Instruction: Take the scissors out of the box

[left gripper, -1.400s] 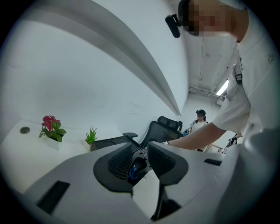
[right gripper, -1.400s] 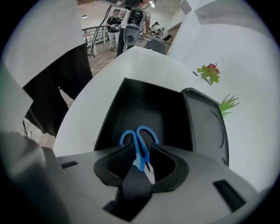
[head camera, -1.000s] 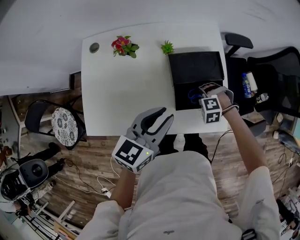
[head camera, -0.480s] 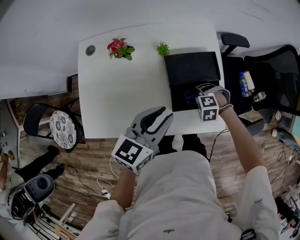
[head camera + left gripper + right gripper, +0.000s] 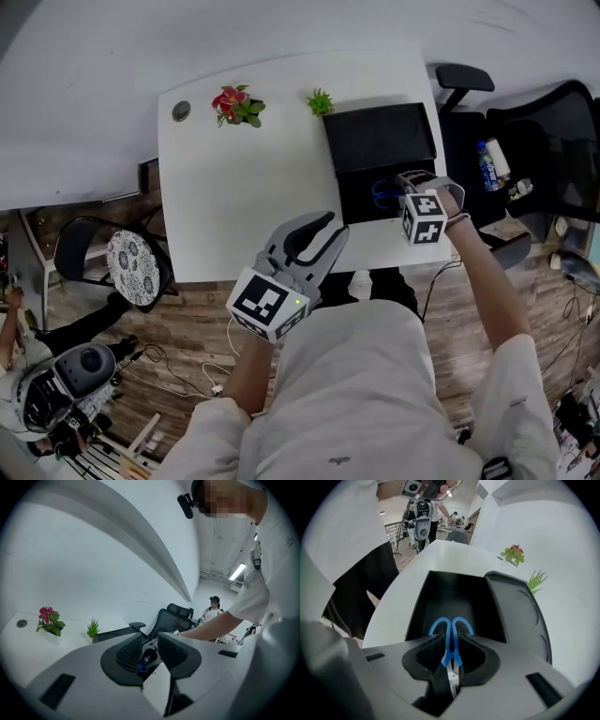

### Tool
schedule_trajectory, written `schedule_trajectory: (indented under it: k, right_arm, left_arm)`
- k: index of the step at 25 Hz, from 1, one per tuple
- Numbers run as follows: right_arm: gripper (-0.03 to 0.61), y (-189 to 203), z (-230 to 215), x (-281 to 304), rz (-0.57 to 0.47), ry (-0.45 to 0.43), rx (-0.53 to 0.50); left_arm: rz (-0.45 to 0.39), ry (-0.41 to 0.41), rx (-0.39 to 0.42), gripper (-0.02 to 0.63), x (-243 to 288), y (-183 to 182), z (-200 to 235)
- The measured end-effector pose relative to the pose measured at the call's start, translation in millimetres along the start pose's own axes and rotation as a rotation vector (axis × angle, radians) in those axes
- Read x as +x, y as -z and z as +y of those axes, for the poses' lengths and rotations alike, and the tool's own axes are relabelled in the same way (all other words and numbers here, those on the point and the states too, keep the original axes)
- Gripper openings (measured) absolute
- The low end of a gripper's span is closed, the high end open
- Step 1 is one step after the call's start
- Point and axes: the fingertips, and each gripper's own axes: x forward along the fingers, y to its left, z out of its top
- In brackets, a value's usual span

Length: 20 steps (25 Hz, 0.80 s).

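Note:
A black box [image 5: 360, 208] lies open at the right side of the white table [image 5: 244, 187], its lid [image 5: 380, 139] folded back. Blue-handled scissors [image 5: 382, 194] lie inside. My right gripper [image 5: 410, 183] points steeply down into the box. In the right gripper view its jaws [image 5: 451, 639] are closing, the pads against the scissors' handles [image 5: 436, 624] just below the loops, with the blades running back between them. My left gripper [image 5: 314, 234] is open and empty over the table's near edge. It points towards the box [image 5: 117, 632].
A potted pink flower [image 5: 234, 103] and a small green plant [image 5: 320, 101] stand along the table's far edge, near a cable grommet [image 5: 181, 111]. A black office chair [image 5: 534, 131] is to the right of the table. A patterned stool [image 5: 127, 253] stands on the left.
The right gripper stays at the box's near end and has rolled a little over the scissors. The left gripper has kept still.

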Motion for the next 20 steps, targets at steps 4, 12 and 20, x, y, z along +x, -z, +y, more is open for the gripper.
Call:
schedule_trajectory:
  k: [4, 12, 20]
  right_arm:
    - [0.094, -3.6, -1.5, -16.8, -0.040, 0.033, 0.028]
    - [0.092, -13.4, -3.0, -55.4, -0.158, 0.145, 0.177]
    - [0.092, -22.7, -8.5, -92.5, -0.270, 0.247, 0.302]
  left_arm:
    - [0.006, 0.013, 0.008, 0.112, 4.4, 0.4, -10.2]
    - [0.001, 0.049, 0.028, 0.112, 7.6, -1.6, -25.6]
    - [0.002, 0.086, 0.059, 0.112, 11.0, -4.2, -42.1]
